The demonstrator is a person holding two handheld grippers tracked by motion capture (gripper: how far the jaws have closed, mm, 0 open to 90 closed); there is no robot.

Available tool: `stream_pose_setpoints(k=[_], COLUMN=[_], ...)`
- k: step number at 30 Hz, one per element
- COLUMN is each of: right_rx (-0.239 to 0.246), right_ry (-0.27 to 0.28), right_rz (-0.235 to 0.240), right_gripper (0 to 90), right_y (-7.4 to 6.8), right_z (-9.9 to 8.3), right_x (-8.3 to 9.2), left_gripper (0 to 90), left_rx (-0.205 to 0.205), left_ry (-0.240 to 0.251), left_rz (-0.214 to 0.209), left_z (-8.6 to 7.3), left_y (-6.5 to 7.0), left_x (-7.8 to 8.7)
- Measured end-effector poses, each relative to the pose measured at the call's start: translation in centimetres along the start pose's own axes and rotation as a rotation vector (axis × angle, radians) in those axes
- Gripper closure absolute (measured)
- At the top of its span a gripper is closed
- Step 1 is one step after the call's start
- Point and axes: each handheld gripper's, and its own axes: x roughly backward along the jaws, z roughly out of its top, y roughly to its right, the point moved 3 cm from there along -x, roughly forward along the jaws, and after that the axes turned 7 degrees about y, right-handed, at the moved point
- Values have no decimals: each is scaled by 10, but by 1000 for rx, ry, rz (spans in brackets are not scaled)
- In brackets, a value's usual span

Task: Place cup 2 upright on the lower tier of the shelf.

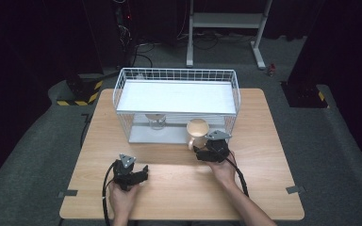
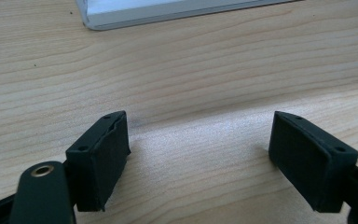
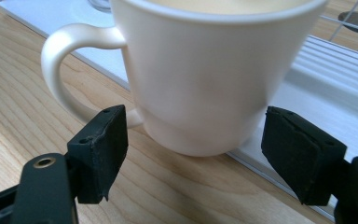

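Observation:
A cream mug (image 1: 197, 129) (image 3: 205, 79) stands upright on the wooden table (image 1: 179, 179), right at the front edge of the white wire rack (image 1: 176, 94). Its handle points to the left in the right gripper view. My right gripper (image 1: 199, 151) (image 3: 193, 158) is open just in front of the mug. Its black pads (image 3: 100, 154) flank the mug's base without touching it. My left gripper (image 1: 143, 173) (image 2: 198, 154) rests low over bare wood at the front left, open, with nothing between its pads (image 2: 100, 158).
The rack has a solid white top shelf and a flat base tray (image 3: 307, 93) (image 2: 144, 11). A clear glass (image 1: 158, 121) stands on that tray under the shelf, left of the mug. Cables trail from both grippers toward the table's near edge.

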Motion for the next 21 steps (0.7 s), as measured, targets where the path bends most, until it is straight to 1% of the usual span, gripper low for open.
stream_pose_setpoints(k=[5, 6, 8, 10, 11, 15, 17, 21], right_rx=[11, -3, 6, 1, 7, -6, -1, -7], right_ry=[-5, -8, -7, -9, -9, -11, -3, -3], right_rz=[-22, -26, -29, -32, -33, -40, -45, -46], right_gripper=[261, 255, 259, 267, 271, 279, 288, 304], right_y=[2, 1, 1, 1, 1, 1, 1, 3], right_z=[2, 3, 5, 6, 7, 9, 10, 10], right_x=[-2, -2, -2, -3, -4, -7, -9, -14], left_gripper=[204, 204, 204, 205, 205, 205, 205, 205], left_rx=[1, 1, -3, -4, -4, -4, 0, -3], left_ry=[-1, -1, -4, -3, -4, -3, 0, -4], left_rz=[0, 0, -2, -1, -1, -1, 0, -1], left_z=[0, 0, 0, 0, 0, 0, 0, 0], left_y=[0, 0, 0, 0, 0, 0, 0, 0], left_x=[0, 0, 0, 0, 0, 0, 0, 0])
